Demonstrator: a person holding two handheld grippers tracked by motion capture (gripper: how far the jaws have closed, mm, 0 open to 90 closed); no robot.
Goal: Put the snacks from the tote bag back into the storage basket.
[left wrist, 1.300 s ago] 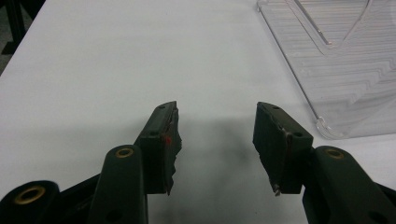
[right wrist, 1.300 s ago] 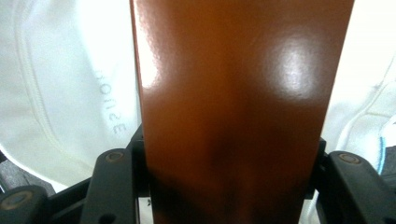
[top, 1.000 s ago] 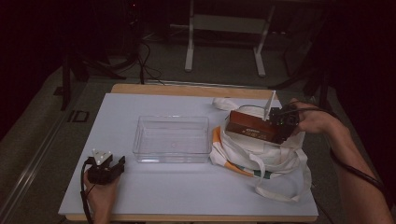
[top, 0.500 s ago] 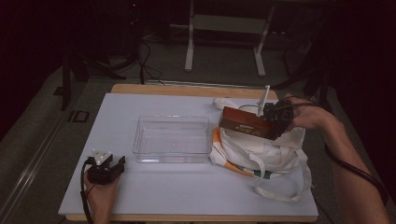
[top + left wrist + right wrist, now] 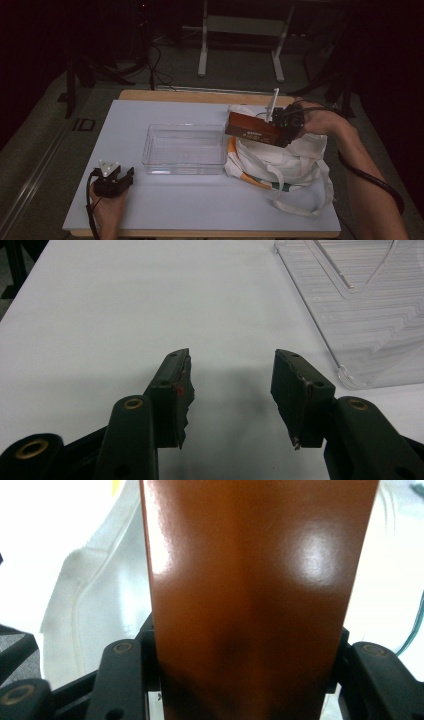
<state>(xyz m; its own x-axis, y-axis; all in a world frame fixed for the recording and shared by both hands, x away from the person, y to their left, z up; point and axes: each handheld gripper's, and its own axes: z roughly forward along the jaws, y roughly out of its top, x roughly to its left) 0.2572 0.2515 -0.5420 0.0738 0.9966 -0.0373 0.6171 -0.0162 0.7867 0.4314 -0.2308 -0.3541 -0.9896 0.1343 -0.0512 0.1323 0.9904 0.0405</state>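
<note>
Now R gripper (image 5: 280,131) clamps brown box (image 5: 252,131), L gripper (image 5: 231,390) open

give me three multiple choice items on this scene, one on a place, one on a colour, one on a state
1. Where does the clear plastic tray stand?
A. on the white table top, left of the white cloth bag
B. inside the bag
C. on the floor

2. What colour is the glossy box held by the right gripper?
A. blue
B. reddish brown
C. green

3. How is the left gripper?
A. shut on the tray
B. shut on a strap
C. open, nothing between its jaws

Key: 1 A, the high view shows the tray on the white table top beside the white cloth bag. 2 B, the box shows brown in the high view and right gripper view. 3 C, the left gripper view shows bare table in the gap.
</note>
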